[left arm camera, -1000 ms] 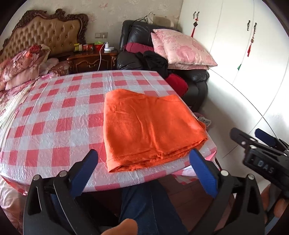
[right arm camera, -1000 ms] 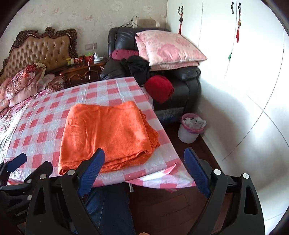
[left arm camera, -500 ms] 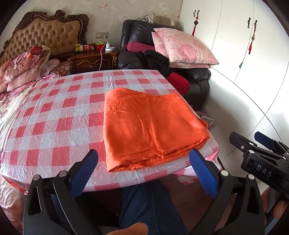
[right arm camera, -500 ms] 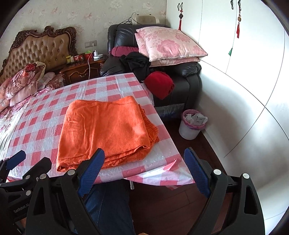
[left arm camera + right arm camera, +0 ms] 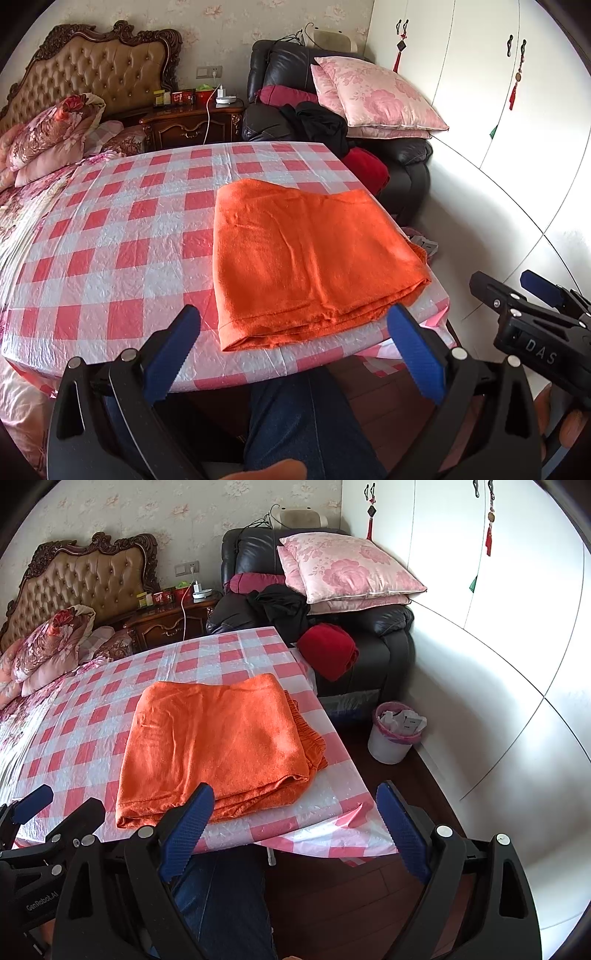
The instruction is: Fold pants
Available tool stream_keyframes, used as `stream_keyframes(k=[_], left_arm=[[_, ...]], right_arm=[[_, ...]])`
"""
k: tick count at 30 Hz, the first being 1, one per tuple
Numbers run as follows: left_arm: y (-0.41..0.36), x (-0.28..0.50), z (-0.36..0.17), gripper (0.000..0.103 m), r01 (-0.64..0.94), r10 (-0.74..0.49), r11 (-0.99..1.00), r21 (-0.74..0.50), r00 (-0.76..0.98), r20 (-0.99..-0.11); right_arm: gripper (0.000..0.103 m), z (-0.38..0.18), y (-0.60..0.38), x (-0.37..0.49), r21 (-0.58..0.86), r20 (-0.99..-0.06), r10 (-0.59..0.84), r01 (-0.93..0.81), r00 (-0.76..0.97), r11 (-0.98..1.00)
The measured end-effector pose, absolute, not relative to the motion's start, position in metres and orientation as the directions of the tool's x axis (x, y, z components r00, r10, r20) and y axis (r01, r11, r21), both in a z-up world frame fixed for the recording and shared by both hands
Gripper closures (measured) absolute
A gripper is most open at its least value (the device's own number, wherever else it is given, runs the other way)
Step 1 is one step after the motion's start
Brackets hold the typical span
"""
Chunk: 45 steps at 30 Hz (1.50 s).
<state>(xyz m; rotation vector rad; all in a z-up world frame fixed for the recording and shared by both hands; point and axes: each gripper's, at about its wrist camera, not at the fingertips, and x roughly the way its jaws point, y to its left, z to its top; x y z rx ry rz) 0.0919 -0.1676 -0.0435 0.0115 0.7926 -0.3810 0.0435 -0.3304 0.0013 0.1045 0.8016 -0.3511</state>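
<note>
Nearest of all, a person's leg in blue jeans (image 5: pixel 306 417) shows below the tabletop edge. Just above it the left gripper (image 5: pixel 295 354) hangs short of the near edge with its blue fingers (image 5: pixel 173 354) spread wide and nothing between them. The right gripper (image 5: pixel 295 830) sits beside it on the right, also short of the edge, its fingers (image 5: pixel 402 830) equally wide apart and empty.

Past both grippers lies the tabletop (image 5: pixel 110 236), covered in a red-and-white checked plastic cloth whose near right corner droops over the edge. The orange pants (image 5: pixel 306 258) rest on its right half, folded into a flat, roughly rectangular stack of several layers, with the layered edges showing along the near side and a bunched waistband edge peeking out on the right. Neither gripper touches the pants.

On the floor to the right stands a small white bin (image 5: pixel 393 734) with a pink liner. Farther back a black leather armchair (image 5: pixel 391 642) holds two pink floral pillows (image 5: pixel 351 568), dark clothing and a red bundle (image 5: pixel 327 650). At far left is a bed with a tufted headboard (image 5: pixel 96 77), and a wooden nightstand (image 5: pixel 192 122) stands between bed and armchair.
</note>
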Motion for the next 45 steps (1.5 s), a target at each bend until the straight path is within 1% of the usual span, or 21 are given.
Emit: stream_keyframes(k=[32,35,37,39,40,42,44,45], left_arm=[[-0.171,0.091,-0.043,0.002,0.350,-0.332,0.929,-0.122,0.640,-0.693],[-0.175,0.093,-0.040,0.002,0.377,-0.364,0.917,-0.133,0.652,-0.665],[-0.179,0.099,-0.042,0.002,0.400,-0.392,0.904,-0.153,0.629,-0.672],[-0.178,0.108,-0.045,0.002,0.447,-0.456,0.870,-0.207,0.570,-0.684],[-0.174,0.112,-0.045,0.002,0.448,-0.471,0.864,-0.231,0.556,-0.685],[-0.143,0.125,-0.042,0.002,0.408,-0.482,0.870,-0.278,0.578,-0.659],[-0.095,0.142,-0.041,0.002,0.327,-0.448,0.894,-0.307,0.624,-0.641],[-0.053,0.152,-0.041,0.002,0.246,-0.403,0.913,-0.324,0.664,-0.630]], right_arm=[[0.017,-0.003,-0.330,0.043,-0.037,-0.721,-0.264,0.345,0.641,0.938],[0.017,-0.004,-0.330,0.043,-0.038,-0.720,-0.267,0.347,0.640,0.937],[0.017,-0.005,-0.331,0.043,-0.040,-0.722,-0.271,0.353,0.637,0.935],[0.017,-0.008,-0.332,0.043,-0.042,-0.724,-0.276,0.360,0.632,0.932],[0.017,-0.009,-0.332,0.044,-0.044,-0.724,-0.279,0.362,0.631,0.931],[0.017,-0.012,-0.334,0.049,-0.038,-0.726,-0.280,0.369,0.628,0.929],[0.017,-0.015,-0.335,0.055,-0.019,-0.721,-0.269,0.370,0.639,0.929],[0.017,-0.017,-0.336,0.061,-0.009,-0.719,-0.259,0.364,0.645,0.931]])
